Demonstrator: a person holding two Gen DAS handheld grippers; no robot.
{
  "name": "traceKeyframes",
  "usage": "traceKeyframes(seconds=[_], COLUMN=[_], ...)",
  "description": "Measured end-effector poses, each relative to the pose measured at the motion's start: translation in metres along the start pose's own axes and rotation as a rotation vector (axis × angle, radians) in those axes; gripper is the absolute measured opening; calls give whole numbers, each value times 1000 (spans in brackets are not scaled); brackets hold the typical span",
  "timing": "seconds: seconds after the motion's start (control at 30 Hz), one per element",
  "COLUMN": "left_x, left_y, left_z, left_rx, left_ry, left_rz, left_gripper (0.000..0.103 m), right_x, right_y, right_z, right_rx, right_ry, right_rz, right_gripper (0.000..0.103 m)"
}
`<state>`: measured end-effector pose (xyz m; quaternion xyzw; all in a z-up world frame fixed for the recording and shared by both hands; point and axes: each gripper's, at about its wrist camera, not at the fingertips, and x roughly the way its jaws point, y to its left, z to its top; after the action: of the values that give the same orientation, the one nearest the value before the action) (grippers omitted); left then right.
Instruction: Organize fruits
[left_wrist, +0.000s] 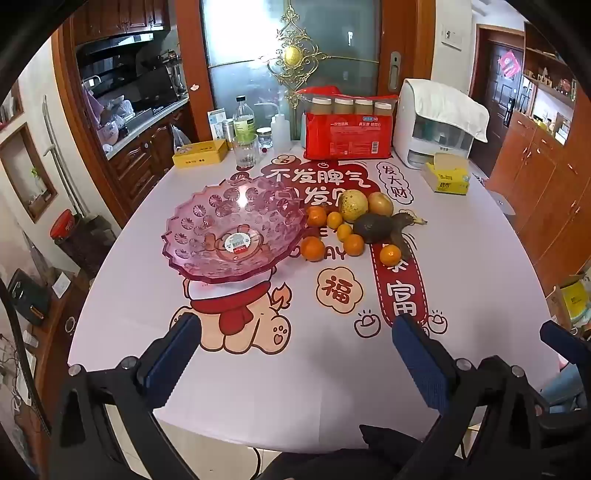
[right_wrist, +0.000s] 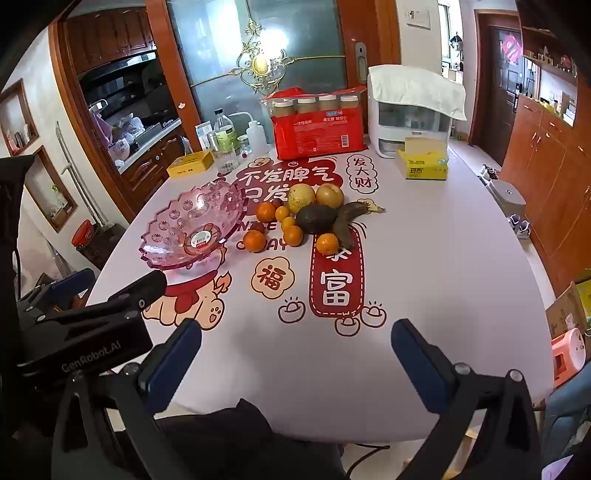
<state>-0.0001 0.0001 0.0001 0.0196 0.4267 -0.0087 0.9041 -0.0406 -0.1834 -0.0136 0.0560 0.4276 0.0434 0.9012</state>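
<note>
While both grippers, left gripper (left_wrist: 295, 332) and right gripper (right_wrist: 295, 332), hang agape and empty at the tabletop's (left_wrist: 461, 295) near edge, the fruit cluster (left_wrist: 351, 229) lies mid-table ahead, just right of the pink bowl (left_wrist: 229, 229), nearer the right gripper.

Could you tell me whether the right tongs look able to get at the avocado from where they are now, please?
Probably yes. The right tongs are open and empty over bare tablecloth, with nothing between them and the avocado. However, tangerines and a blackened banana crowd against it, so closing around it could nudge them.
</note>
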Motion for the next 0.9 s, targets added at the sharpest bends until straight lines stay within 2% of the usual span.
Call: traceKeyframes(seconds=[0.9], left_x=[0], left_y=[0], left_z=[0], left_rx=[-8], left_ry=[3], left_rz=[-14], left_gripper=[103], right_x=[5], right_y=[6], right_z=[6], right_rx=[-1], right_ry=[7], right_rz=[-3], right_gripper=[103])
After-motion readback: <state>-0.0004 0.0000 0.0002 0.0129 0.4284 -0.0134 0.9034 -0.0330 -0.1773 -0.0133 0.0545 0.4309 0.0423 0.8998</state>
